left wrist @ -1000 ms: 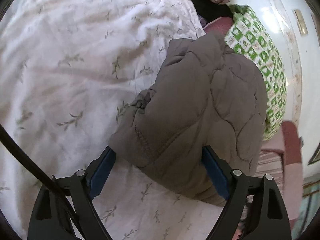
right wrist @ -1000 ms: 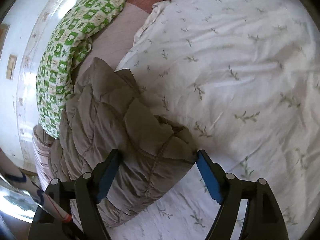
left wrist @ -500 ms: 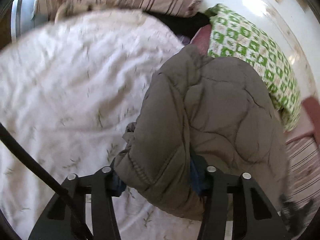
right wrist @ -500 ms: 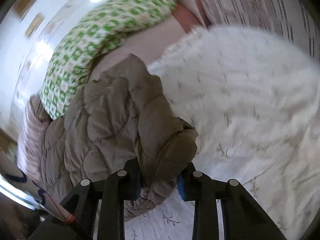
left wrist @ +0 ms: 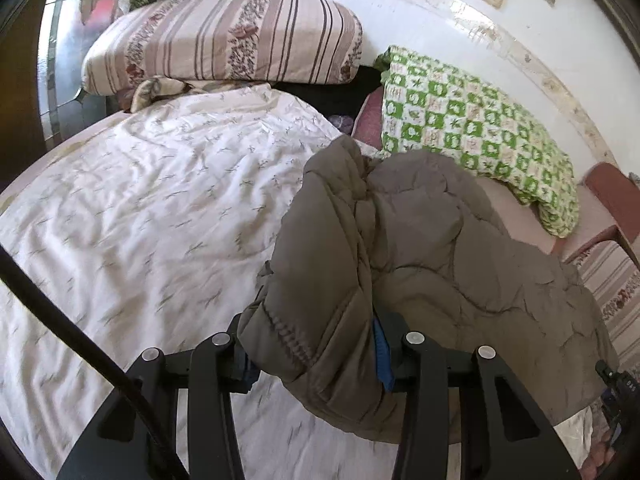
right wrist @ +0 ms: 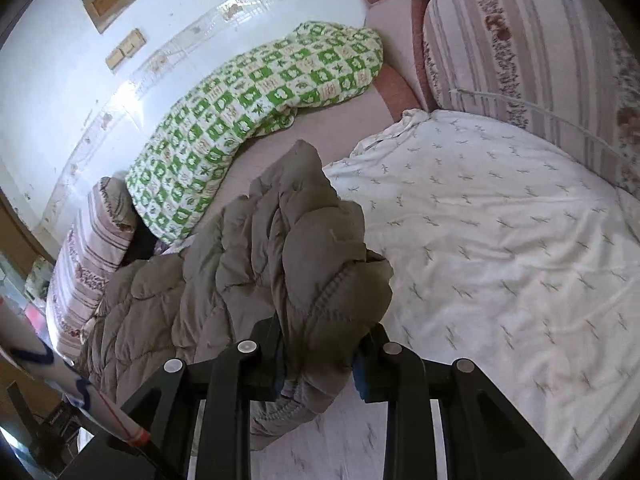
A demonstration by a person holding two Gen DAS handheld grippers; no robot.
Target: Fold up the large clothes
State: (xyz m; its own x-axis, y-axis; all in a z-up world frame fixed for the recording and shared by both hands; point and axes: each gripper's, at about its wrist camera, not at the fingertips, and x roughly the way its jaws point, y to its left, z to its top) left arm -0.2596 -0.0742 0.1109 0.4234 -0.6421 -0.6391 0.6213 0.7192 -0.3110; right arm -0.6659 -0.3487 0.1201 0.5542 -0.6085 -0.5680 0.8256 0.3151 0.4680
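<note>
A grey-brown quilted jacket (left wrist: pixel 440 260) lies bunched on the white leaf-print bed cover (left wrist: pixel 140 220). My left gripper (left wrist: pixel 314 360) has one thick folded end of it between its blue pads; the jaws are still closing and press into the padding. In the right wrist view the jacket (right wrist: pixel 240 272) trails off to the left, and my right gripper (right wrist: pixel 320 368) is shut on its other padded end, near a ribbed cuff. Both held ends are raised off the bed cover (right wrist: pixel 500 240).
A green-and-white checked quilt (left wrist: pixel 472 128) (right wrist: pixel 248 120) lies behind the jacket against the wall. A striped pillow (left wrist: pixel 224 40) sits at the head of the bed, and another striped cushion (right wrist: pixel 520 48) borders the cover. A black cable (left wrist: pixel 60 320) crosses the left wrist view.
Both grippers closed from wide open onto the jacket's ends, then rose and tilted up. The jacket's gripped ends lifted, and the pillows and wall came into view.
</note>
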